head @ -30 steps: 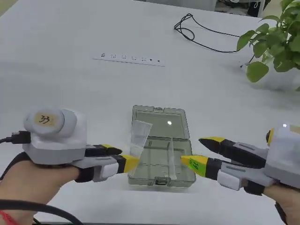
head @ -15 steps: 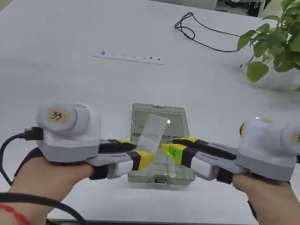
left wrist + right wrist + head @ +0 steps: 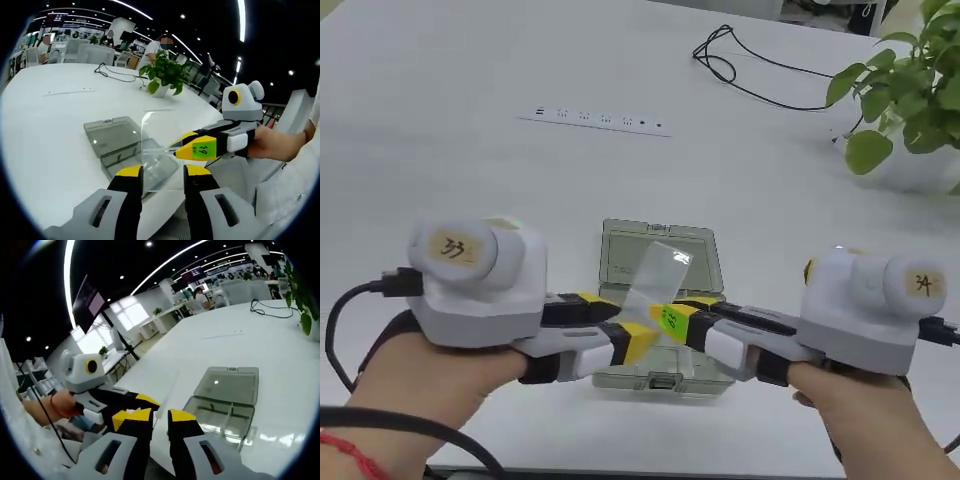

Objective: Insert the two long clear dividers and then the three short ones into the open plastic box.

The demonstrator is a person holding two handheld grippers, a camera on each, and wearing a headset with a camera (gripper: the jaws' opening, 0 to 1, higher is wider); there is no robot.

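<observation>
both left gripper (image 3: 632,335) and right gripper (image 3: 672,318) pinch divider (image 3: 655,275); box (image 3: 620,250) below

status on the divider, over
Left gripper shut on clear divider above open box. Right gripper tips at divider, grip unclear. Second divider already in box.

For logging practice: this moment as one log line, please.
left gripper: grips clear divider | right gripper: same divider | plastic box: open below

clear divider (image 3: 656,277), smoky grey box (image 3: 620,247), white table (image 3: 500,190)
</observation>
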